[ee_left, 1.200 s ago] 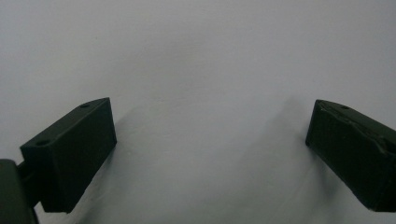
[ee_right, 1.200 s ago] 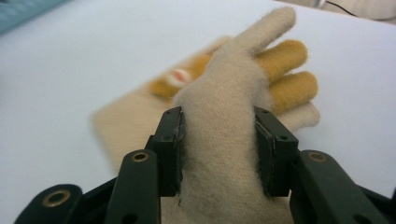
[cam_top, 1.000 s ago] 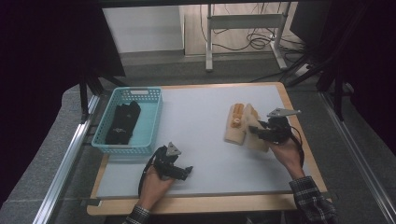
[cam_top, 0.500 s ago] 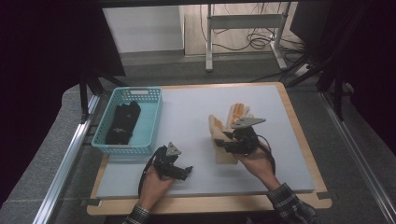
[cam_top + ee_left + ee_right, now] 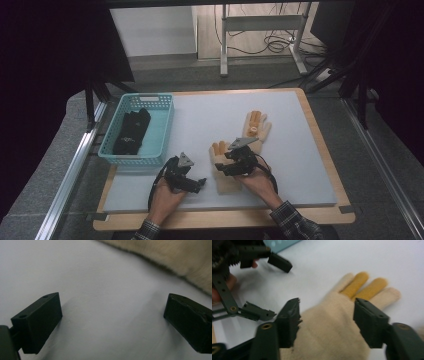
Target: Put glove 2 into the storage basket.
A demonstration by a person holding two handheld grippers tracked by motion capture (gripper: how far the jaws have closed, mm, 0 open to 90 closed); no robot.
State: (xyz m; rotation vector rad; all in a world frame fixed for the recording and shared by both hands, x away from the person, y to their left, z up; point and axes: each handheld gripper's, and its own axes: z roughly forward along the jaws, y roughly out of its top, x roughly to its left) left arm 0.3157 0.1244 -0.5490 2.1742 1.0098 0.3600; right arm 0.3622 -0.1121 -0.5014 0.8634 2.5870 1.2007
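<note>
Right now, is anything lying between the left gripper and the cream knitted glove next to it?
Nothing visible. Bare white mat separates the left gripper from the cream knitted glove. The left gripper view shows only mat between its open jaws and the glove's edge.

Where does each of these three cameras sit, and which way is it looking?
High view: above the table's near edge, facing forward and down; both forearms, left gripper, right gripper.
Left gripper view: on that gripper, facing bare table; jaws apart.
Right gripper view: looks along its open jaws at the near glove.
Shared: this glove also lies in the high view.
</note>
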